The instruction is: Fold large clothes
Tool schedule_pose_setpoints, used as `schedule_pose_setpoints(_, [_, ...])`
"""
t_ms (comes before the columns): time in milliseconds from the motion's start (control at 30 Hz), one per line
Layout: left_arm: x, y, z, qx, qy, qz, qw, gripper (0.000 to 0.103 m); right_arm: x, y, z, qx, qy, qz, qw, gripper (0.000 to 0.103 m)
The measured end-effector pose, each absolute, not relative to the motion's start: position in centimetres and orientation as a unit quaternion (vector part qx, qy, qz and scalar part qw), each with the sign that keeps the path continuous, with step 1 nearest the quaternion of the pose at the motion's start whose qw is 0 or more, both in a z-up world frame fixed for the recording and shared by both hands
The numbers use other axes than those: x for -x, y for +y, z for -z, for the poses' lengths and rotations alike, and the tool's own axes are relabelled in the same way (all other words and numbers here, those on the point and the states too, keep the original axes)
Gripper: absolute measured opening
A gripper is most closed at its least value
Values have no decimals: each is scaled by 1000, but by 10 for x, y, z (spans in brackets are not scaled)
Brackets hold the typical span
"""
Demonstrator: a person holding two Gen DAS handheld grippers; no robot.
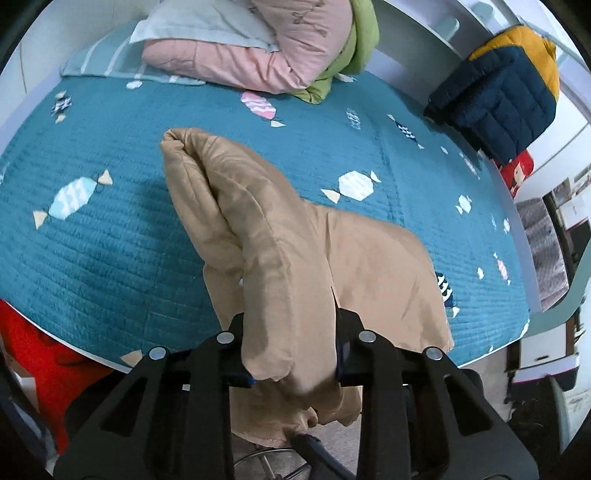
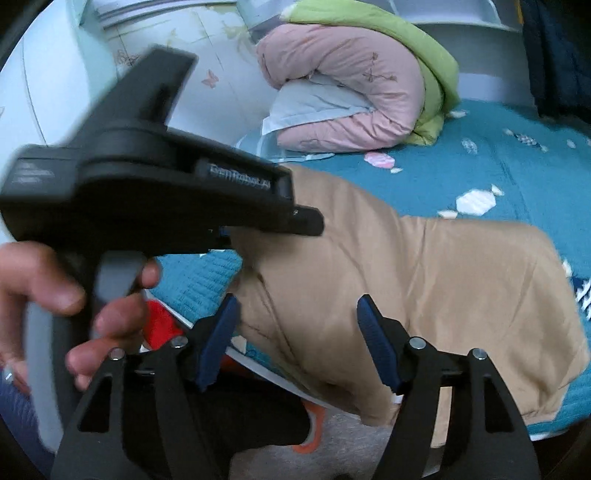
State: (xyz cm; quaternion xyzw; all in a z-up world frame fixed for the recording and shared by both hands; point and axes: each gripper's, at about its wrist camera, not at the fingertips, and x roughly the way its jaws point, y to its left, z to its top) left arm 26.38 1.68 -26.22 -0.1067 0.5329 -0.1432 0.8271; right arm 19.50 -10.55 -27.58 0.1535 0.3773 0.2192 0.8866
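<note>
A large tan garment point(image 1: 258, 221) lies bunched on the teal quilted bedspread point(image 1: 110, 240), with its near end hanging over the front edge of the bed. My left gripper point(image 1: 291, 332) is shut on a thick fold of this cloth, which is lifted into a ridge. In the right wrist view the same tan garment point(image 2: 443, 288) spreads across the bed. My right gripper point(image 2: 299, 332) stands open above its near edge; the blue pads point(image 2: 221, 332) are apart and hold nothing. A hand point(image 2: 55, 288) holds the left gripper's black body point(image 2: 147, 184) at the left of that view.
A rolled pink and green quilt point(image 1: 258, 55) with a pale pillow point(image 1: 199, 22) sits at the head of the bed. A navy and yellow puffer jacket point(image 1: 498, 99) hangs at the right. Something red point(image 1: 37, 362) lies below the bed's near edge.
</note>
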Motion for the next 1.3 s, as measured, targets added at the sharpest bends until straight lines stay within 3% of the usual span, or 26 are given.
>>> schedule_pose_setpoints(267, [-262,-5,255,49,546,133,825,27,-217,-114,284,-217,392,-231,864,64])
schedule_pose_setpoints(300, [-262,-9,254,48,545,137,826,27,-216,-116,282,-217,391,-229,865,57])
schedule_pose_setpoints(333, [-262,-15,253,47,544,144,826,27,-217,-118,280,-213,392,-230,865,36])
schedule_pose_setpoints(367, [-264,-20,253,43,544,147,825,27,-219,-120,279,-213,391,-230,865,28])
schedule_pose_setpoints(433, [-264,-34,249,34,541,152,826,27,-219,-134,275,-218,384,-219,870,17])
schedule_pose_setpoints(500, [-264,-49,245,27,536,164,828,27,-215,-151,272,-230,373,-209,874,14])
schedule_pose_setpoints(867, [-256,-205,245,-50,525,262,808,29,-187,-293,285,-384,336,-107,853,12])
schedule_pose_setpoints(1000, [-250,-238,260,-24,543,301,784,39,-184,-337,321,-422,361,-51,830,13])
schedule_pose_setpoints(1167, [-230,-206,244,11,473,310,825,73,-175,-368,358,-444,393,11,805,16])
schedule_pose_setpoints(1300, [-241,-168,290,-37,512,200,835,73,-166,-377,343,-422,399,40,813,17])
